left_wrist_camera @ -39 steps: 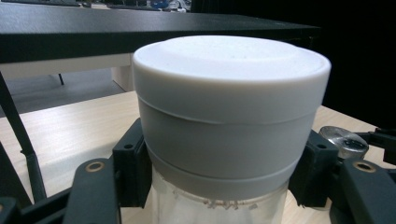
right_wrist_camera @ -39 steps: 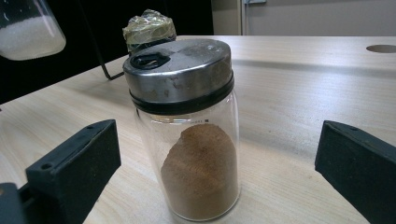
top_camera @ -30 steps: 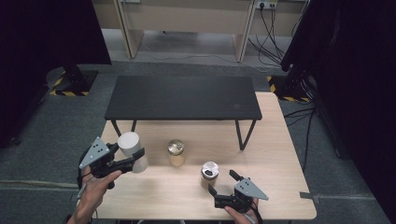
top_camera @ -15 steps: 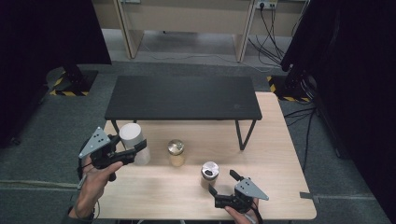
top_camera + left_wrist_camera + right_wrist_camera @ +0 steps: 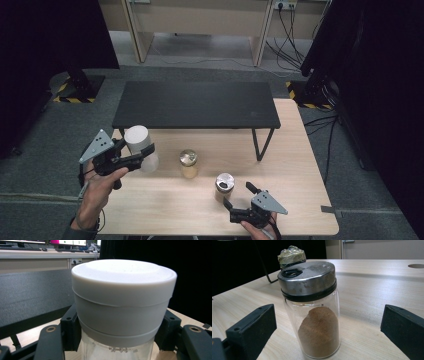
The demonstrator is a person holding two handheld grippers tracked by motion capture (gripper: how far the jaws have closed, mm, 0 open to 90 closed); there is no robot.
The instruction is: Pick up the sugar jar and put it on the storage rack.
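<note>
A clear jar with a wide white lid (image 5: 137, 139) hangs just above the left part of the wooden table (image 5: 295, 165), with my left gripper (image 5: 139, 150) shut on it. In the left gripper view the black pads (image 5: 71, 332) press on the jar (image 5: 123, 297) just under its lid. A glass jar of brown powder with a steel lid (image 5: 224, 183) stands near the front edge. My right gripper (image 5: 237, 195) is open just in front of it. In the right gripper view this jar (image 5: 312, 312) stands between the spread jaws, clear of both.
A gold-lidded jar (image 5: 188, 163) stands mid-table between the other two, and shows behind the steel lid as a gold-wrapped top (image 5: 291, 255). A low black bench (image 5: 195, 105) spans the table's far half. Grey carpet and desks lie beyond.
My left gripper has lifted the white-lidded jar off the table and a little toward the bench. The right gripper and both other jars have stayed put.
</note>
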